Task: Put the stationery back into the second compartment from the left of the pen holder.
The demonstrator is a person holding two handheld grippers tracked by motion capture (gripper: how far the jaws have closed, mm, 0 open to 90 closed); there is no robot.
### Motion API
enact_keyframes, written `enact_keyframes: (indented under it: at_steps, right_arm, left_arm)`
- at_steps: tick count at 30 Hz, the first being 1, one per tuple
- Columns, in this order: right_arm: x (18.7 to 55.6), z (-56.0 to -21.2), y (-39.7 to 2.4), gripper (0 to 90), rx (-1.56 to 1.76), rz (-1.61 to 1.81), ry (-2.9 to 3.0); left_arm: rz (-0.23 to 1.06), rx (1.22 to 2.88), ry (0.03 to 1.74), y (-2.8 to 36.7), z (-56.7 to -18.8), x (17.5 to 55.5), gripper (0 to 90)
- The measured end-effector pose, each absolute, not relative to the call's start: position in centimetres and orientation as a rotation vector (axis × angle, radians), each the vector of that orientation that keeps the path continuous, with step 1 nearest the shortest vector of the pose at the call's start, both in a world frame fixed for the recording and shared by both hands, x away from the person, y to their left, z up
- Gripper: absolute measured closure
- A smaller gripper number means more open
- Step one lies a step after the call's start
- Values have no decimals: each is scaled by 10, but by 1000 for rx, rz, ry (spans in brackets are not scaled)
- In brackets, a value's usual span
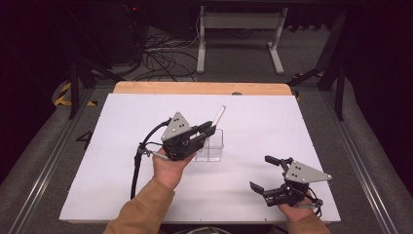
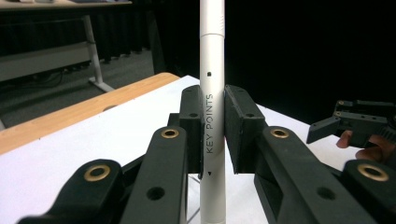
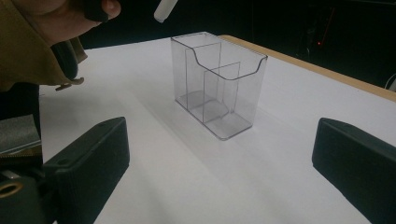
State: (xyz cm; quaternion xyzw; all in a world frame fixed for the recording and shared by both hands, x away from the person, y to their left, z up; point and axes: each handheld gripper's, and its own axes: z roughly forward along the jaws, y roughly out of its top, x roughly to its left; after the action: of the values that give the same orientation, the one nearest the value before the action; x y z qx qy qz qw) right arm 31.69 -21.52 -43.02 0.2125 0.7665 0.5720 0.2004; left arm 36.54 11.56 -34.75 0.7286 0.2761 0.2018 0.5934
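A white pen [image 2: 211, 116] printed "KEY POINTS" stands upright between the jaws of my left gripper [image 2: 213, 135], which is shut on it. From above, that left gripper [image 1: 208, 128] hovers over a clear plastic organizer [image 1: 210, 145], and the pen [image 1: 219, 117] sticks up and away past it. The organizer [image 3: 217, 81] has divided compartments that look empty, and the pen's lower tip [image 3: 164, 10] hangs above its left side. My right gripper [image 1: 266, 174] rests open near the table's front right, with nothing between its fingers.
A white board [image 1: 122, 146] covers the table, with a wooden edge [image 1: 202, 88] at the back. A cable [image 1: 138, 163] trails from the left gripper. Beyond the table stand a white frame's legs [image 1: 238, 34] and tangled floor cables [image 1: 165, 58].
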Motion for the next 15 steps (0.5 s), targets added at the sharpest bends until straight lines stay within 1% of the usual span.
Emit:
enact_keyframes:
  at_steps: [12,15]
  right_arm:
    - [316,-431,-214,44,591,1609,2149]
    - [317,-431,-213,43,591,1610,2153]
  left_arm:
    - [544,1663,601,113,-356,379,785]
    - [533,1663,619,114,-360,385,785]
